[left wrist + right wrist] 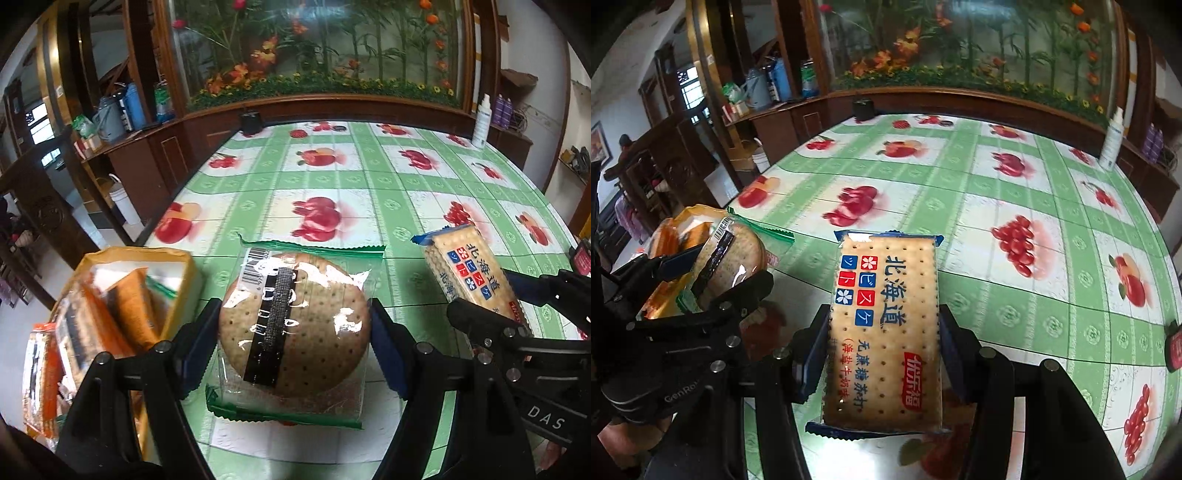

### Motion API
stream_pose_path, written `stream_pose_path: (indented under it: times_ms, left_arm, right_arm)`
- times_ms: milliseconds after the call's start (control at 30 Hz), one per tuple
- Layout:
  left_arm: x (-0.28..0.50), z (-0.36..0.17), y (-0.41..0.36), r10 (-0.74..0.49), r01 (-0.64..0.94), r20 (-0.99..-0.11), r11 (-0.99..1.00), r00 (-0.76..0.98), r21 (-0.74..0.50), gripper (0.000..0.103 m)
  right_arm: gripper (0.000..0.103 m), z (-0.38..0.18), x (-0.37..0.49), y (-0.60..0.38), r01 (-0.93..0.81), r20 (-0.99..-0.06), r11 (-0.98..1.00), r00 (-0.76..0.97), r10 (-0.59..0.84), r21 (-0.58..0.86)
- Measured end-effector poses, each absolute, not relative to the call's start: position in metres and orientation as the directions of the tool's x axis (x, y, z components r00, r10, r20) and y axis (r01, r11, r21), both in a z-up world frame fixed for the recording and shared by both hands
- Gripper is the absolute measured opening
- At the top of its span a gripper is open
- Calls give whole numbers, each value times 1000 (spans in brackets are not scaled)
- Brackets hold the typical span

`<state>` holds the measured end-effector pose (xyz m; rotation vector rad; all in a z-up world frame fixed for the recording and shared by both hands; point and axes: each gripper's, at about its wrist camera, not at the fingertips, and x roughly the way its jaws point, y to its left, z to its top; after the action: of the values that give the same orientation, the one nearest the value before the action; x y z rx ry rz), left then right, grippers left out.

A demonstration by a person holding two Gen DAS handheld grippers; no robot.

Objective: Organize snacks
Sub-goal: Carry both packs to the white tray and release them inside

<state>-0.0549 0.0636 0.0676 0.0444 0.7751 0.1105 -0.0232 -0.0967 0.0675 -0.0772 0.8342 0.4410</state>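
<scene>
Two snack packs gripped, one per gripper, above the surface [332, 177].
Left gripper [295, 343]: fingers [199, 343] clenched on round biscuit pack [295, 332], clear wrap with green ends, held over green fruit-print cloth just beside open yellow snack bag [122, 295]. Right gripper [882, 350]: fingers [812, 354] clenched on rectangular cracker pack [882, 325], blue ends, printed side up, lifted off the cloth. Both grippers near each other, apart, not touching.
</scene>
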Motion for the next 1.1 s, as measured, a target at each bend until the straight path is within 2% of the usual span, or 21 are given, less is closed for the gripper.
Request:
stream_pose_path:
  times_ms: [567,1100]
  left_arm:
    - [-94,89,122,181,-190,-667,980,723,60,77]
    - [-155,95,206,243,-321,-685,947,686,15,77]
  right_arm:
    - [55,89,-37,-38,-540,-703,837,562,437,88]
    - [55,90,-18,64,-713,-714,695,439,545,92]
